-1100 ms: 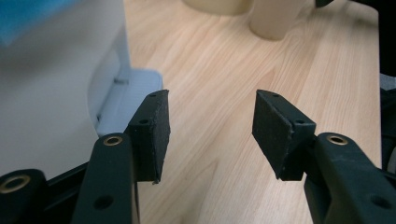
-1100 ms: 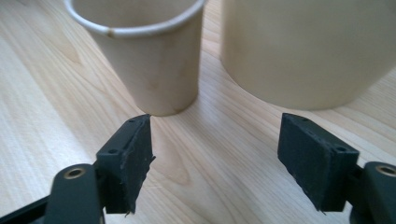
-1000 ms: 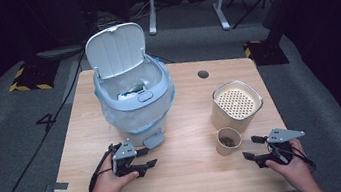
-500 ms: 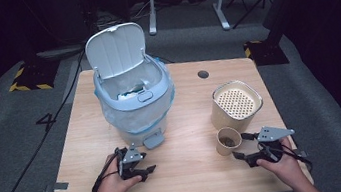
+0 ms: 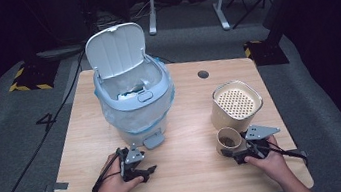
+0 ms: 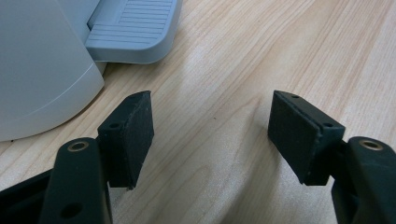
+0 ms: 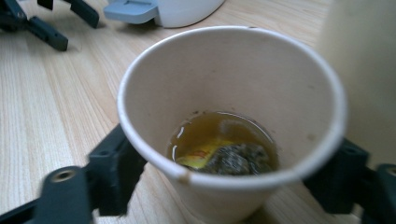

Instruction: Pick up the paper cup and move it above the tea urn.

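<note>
A paper cup (image 5: 228, 138) stands at the table's front right with a little brown tea and a soaked tea bag (image 7: 229, 156) in it. My right gripper (image 5: 231, 150) has come in from the right. Its jaws have just been closing and now sit against both sides of the cup (image 7: 233, 116), low on its wall. At the front left, my left gripper (image 5: 150, 171) lies near the bin's foot pedal (image 5: 153, 140). Its jaws have just been opening and stand wide over bare wood (image 6: 210, 135), with nothing between them.
A pale blue-grey pedal bin (image 5: 136, 101) with its lid up and a bag liner stands at the table's back left. A cream container (image 5: 236, 102) with a perforated top stands just behind the cup. The wooden table (image 5: 195, 178) ends close in front of both hands.
My right gripper has slid left to the paper cup and taken it between its jaws. My left gripper has stayed in place while its jaws spread wider.
</note>
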